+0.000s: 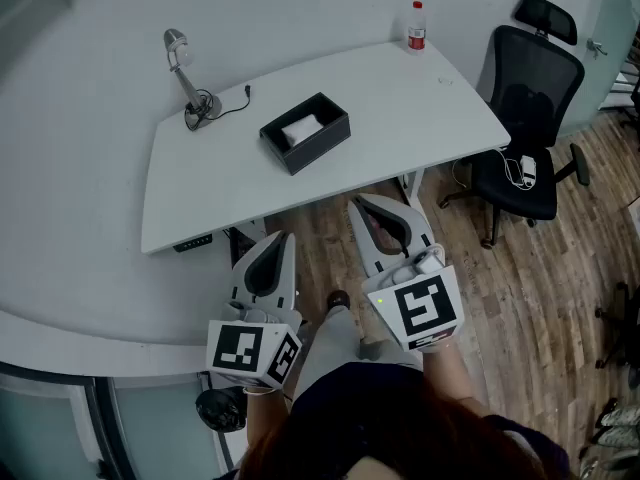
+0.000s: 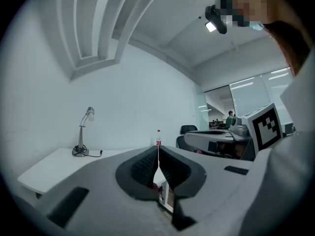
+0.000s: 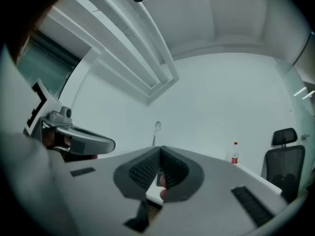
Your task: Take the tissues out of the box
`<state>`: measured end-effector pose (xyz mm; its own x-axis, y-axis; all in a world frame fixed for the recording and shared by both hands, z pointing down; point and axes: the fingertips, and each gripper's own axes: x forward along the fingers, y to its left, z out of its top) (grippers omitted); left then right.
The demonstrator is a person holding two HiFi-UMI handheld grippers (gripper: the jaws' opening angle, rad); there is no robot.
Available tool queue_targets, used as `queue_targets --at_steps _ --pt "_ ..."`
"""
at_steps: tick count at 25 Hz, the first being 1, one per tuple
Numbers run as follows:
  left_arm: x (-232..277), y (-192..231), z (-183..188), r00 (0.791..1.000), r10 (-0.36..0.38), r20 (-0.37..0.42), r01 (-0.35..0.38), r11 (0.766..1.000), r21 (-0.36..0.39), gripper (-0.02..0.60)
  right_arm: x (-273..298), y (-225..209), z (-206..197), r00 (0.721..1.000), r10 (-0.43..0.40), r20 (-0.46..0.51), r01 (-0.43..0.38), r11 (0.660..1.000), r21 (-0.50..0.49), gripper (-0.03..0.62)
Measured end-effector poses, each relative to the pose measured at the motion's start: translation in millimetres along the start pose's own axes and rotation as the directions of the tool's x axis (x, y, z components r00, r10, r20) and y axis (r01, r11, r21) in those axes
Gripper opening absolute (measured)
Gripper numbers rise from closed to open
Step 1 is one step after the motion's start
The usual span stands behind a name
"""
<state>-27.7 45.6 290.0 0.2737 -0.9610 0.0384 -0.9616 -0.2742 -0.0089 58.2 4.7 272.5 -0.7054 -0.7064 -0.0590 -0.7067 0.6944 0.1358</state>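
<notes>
A black open-topped tissue box (image 1: 308,134) stands in the middle of the white desk (image 1: 400,108), with a white tissue (image 1: 301,128) showing inside. Both grippers are held level in front of the desk's near edge, well short of the box and touching nothing. My left gripper (image 1: 278,238) (image 2: 158,149) has its jaws closed tip to tip with nothing between them. To its right, my right gripper (image 1: 364,204) (image 3: 160,149) is also shut and empty. The box is hidden behind the jaws in both gripper views.
A desk lamp (image 1: 186,80) with a black cord stands at the desk's back left, and a red-capped bottle (image 1: 416,26) at the back right corner. A black office chair (image 1: 530,118) stands right of the desk. Wooden floor lies below the grippers.
</notes>
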Motion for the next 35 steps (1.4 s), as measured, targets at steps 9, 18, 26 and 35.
queue_targets --at_steps 9,18,26,35 --pt "36 23 -3 1.0 -0.015 -0.012 0.014 1.0 -0.021 0.021 32 -10 0 0.999 0.042 0.019 -0.044 0.995 0.095 0.017" --pt "70 58 -2 1.0 -0.015 -0.012 0.015 0.999 -0.041 0.021 77 -24 -9 0.999 0.026 -0.023 -0.025 0.998 0.066 0.017" --pt "97 88 -2 1.0 -0.029 -0.009 0.029 0.998 -0.054 0.021 115 -33 -17 0.998 0.017 -0.058 -0.014 0.998 0.056 0.017" --pt "127 123 -3 0.998 -0.057 -0.005 0.056 0.996 -0.068 0.021 158 -38 -30 0.992 0.016 -0.129 -0.011 0.999 0.041 0.017"
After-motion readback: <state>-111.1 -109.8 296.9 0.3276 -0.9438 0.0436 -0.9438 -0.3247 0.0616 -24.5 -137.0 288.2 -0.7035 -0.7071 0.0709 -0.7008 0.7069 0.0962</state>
